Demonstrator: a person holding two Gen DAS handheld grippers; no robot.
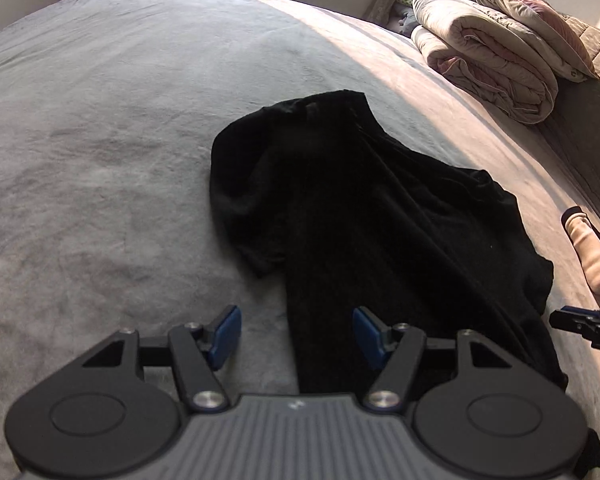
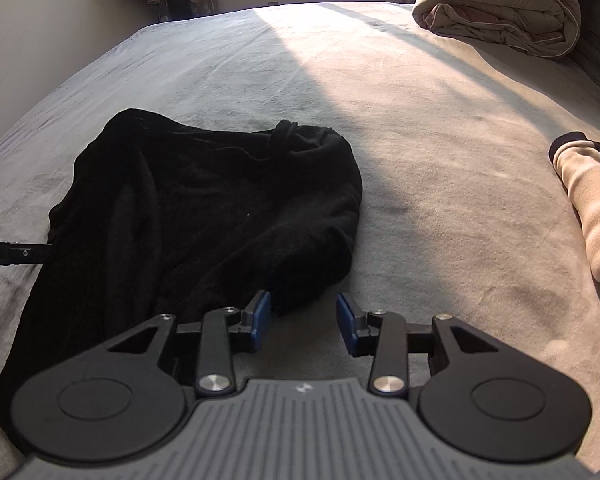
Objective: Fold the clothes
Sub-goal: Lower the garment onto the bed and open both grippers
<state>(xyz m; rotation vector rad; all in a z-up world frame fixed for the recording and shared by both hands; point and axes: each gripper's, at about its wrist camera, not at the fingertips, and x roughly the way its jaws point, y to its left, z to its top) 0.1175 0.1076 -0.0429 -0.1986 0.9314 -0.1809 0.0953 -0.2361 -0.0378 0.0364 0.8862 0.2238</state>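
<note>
A black garment (image 1: 364,208) lies crumpled on the grey bed sheet (image 1: 100,120), sleeves folded in. My left gripper (image 1: 296,332) is open, its blue pads straddling the garment's near left edge, holding nothing. My right gripper (image 2: 304,320) is open and empty, just in front of the garment's (image 2: 204,208) near right corner; its left pad (image 2: 262,316) is close to the cloth. The right gripper's tip shows at the right edge of the left wrist view (image 1: 584,324). The left gripper shows at the left edge of the right wrist view (image 2: 12,254).
A rolled beige garment (image 2: 592,216) lies on the bed to the right, also in the left wrist view (image 1: 592,256). A folded quilt (image 1: 488,64) and a pillow (image 1: 532,12) sit at the far right by the wall. Sunlight falls across the far half of the bed.
</note>
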